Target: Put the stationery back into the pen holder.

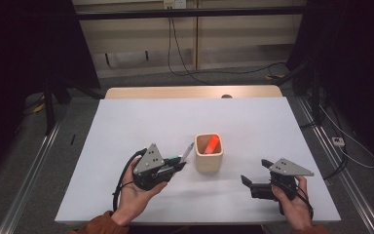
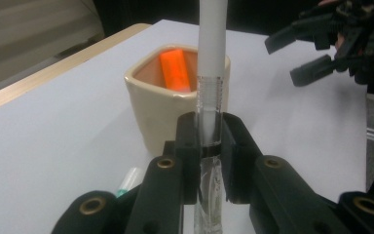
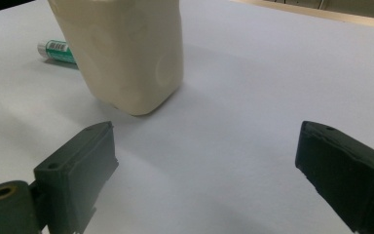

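Left gripper (image 2: pixel 208 141) is clamping a white pen (image 2: pixel 210 58) near its clear lower end, holding it tilted toward the cream cup (image 1: pixel 208 153), which is standing near the table's (image 1: pixel 141 117) centre at about 2 o'clock from this gripper. One orange marker (image 2: pixel 174 68) is already leaning inside the cup. A green-labelled marker (image 3: pixel 57 51) is lying on the table just beside the cup, under the left gripper. Right gripper (image 3: pixel 204 165) is waiting at the cup's 4 o'clock, jaws spread wide and holding nothing. Judged from this: one item is stowed, the pen is on its way, and the green-labelled marker is remaining.
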### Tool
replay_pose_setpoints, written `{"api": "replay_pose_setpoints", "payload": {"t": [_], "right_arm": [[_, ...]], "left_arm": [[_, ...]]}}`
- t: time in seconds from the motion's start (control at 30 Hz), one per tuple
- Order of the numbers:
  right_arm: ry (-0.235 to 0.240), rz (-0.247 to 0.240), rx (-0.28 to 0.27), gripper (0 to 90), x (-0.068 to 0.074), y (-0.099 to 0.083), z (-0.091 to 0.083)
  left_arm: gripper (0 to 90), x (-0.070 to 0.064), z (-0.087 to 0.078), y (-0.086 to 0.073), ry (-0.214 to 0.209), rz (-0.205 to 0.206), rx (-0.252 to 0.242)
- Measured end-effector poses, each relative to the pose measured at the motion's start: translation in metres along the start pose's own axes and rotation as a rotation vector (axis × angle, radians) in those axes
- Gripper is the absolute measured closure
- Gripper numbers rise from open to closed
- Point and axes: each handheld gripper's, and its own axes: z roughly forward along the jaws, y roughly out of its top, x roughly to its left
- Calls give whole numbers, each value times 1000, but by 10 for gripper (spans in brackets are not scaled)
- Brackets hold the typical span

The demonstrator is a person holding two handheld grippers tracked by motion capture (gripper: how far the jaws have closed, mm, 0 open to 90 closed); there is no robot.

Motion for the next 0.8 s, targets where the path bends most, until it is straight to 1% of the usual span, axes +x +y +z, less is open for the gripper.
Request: {"api": "replay_pose_setpoints", "payload": {"t": [0.13,0.17,0.2,0.33,0.37,0.43,0.5,0.53,0.63,0.73,0.8], "right_arm": [[-13,-4,-20,56,-2,-3,-2],[-12,-4,-25,56,-2,-3,-2],[-16,-10,-21,56,-2,-4,-2],[-26,3,-21,64,-3,-9,3],[-25,0,-22,64,-3,-10,4],[-34,-12,-31,63,-4,-9,4],[-29,0,-36,60,-5,-9,3],[-28,0,-36,61,-6,-9,3],[-28,12,-27,70,-9,-10,4],[-18,10,-30,69,-10,-10,3],[-22,14,-33,69,-10,-10,4]], "left_arm": [[800,3,4,7,2,-16,-16],[799,4,5,9,3,-15,-15],[799,4,7,10,-3,-21,-19],[799,6,13,15,-10,-44,-32],[799,7,14,17,-9,-43,-37],[799,9,17,21,-15,-55,-47],[799,11,18,25,-17,-67,-62],[799,12,19,27,-21,-80,-72],[799,16,20,32,-20,-100,-93],[799,21,21,37,-7,-113,-104],[799,24,23,39,-13,-123,-115]]}}
